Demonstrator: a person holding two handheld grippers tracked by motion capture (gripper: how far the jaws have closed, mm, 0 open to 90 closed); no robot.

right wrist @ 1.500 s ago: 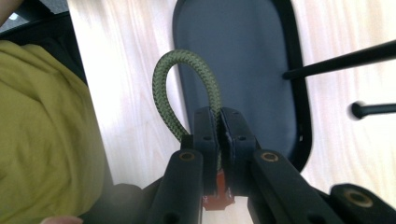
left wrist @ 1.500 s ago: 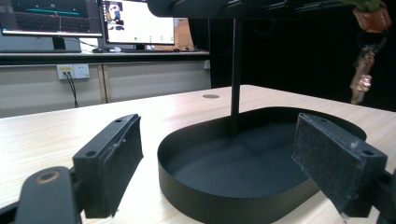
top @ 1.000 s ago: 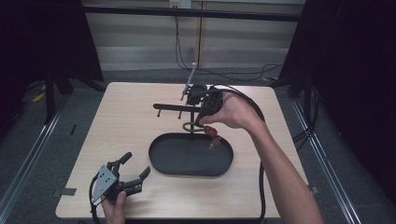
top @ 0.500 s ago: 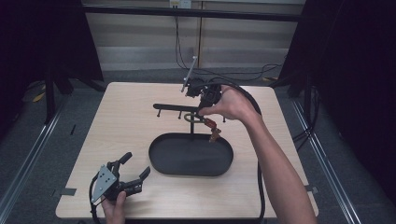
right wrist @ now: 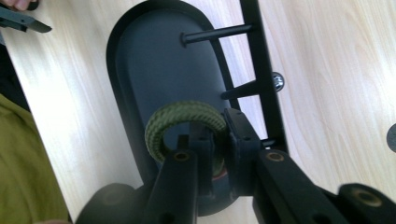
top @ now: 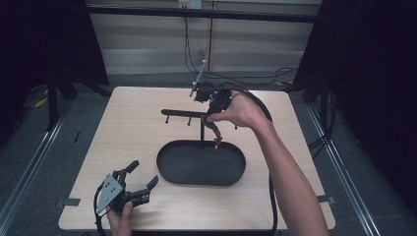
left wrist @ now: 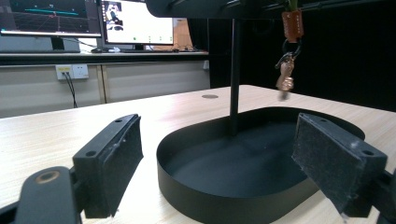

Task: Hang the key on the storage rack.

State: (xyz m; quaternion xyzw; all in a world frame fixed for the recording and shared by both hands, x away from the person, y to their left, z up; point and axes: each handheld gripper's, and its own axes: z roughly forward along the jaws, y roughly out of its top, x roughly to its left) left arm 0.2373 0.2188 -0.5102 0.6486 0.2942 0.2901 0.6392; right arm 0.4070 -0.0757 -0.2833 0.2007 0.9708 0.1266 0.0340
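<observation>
Green cord loop [right wrist: 180, 122] of a keychain [top: 215, 132] sits clenched in the right gripper [right wrist: 219, 140], up by the crossbar of the black key stand [top: 201, 129]; its brown tag and keys dangle over the stand's oval tray [top: 169, 169]. Nearer the person than the tray, the left gripper [top: 140, 179] rests wide open.

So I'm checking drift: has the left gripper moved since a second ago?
No. The left gripper sits at the same spot near the table's front left corner, beside the black tray.
</observation>
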